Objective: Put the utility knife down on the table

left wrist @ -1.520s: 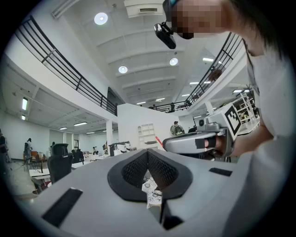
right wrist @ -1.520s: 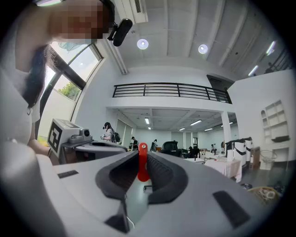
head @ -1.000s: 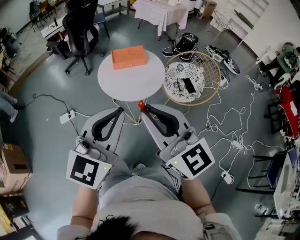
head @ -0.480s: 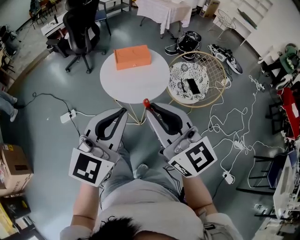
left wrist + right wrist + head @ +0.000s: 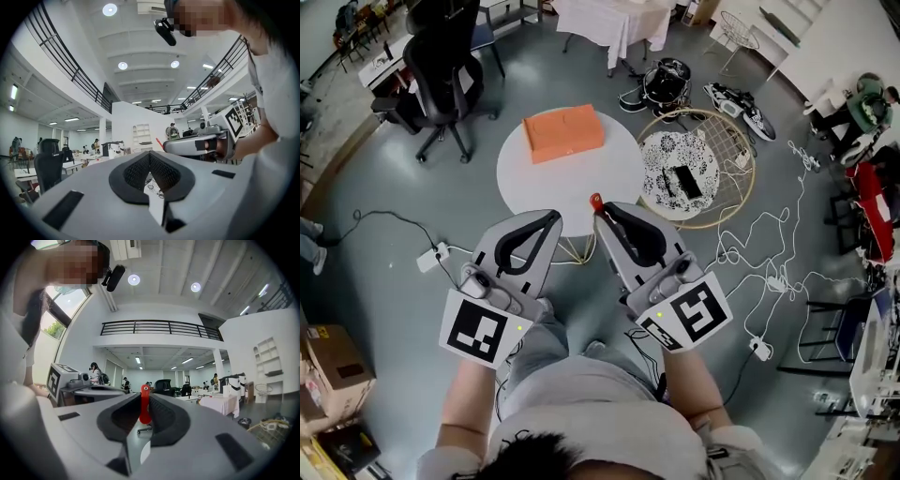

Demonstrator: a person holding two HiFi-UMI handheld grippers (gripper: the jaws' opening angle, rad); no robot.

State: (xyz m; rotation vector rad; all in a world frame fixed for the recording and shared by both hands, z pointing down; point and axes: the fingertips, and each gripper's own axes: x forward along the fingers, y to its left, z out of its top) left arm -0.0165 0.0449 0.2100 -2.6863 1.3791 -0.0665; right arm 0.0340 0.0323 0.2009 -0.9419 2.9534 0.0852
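Grey floor point(image 5: 412, 216) fills the head view of a big open hall, with loose cables point(image 5: 769, 253) trailing off to the right. The round white table point(image 5: 581, 178) stands just ahead of the person. An orange box point(image 5: 562, 133) lies on its far side, and the near half of the top is bare.

Both tools are held out towards the table's near rim. The left gripper point(image 5: 553, 217) has its jaws closed together with nothing between them. The right gripper point(image 5: 600, 208) is clamped on the red utility knife point(image 5: 145, 404), which stands upright between the pads, its rounded end poking out past the tips.

This looks like the carry step: the knife is not yet on the table. The next move calls for reaching over the bare near part of the top, lowering until the knife rests on it, then opening the jaws, all while keeping clear of the box.

Most of the knife is buried in the jaws, so I cannot tell whether the blade is out. From above, its height over the tabletop is hard to judge. Both gripper views look out across the hall and do not clearly show the tabletop.
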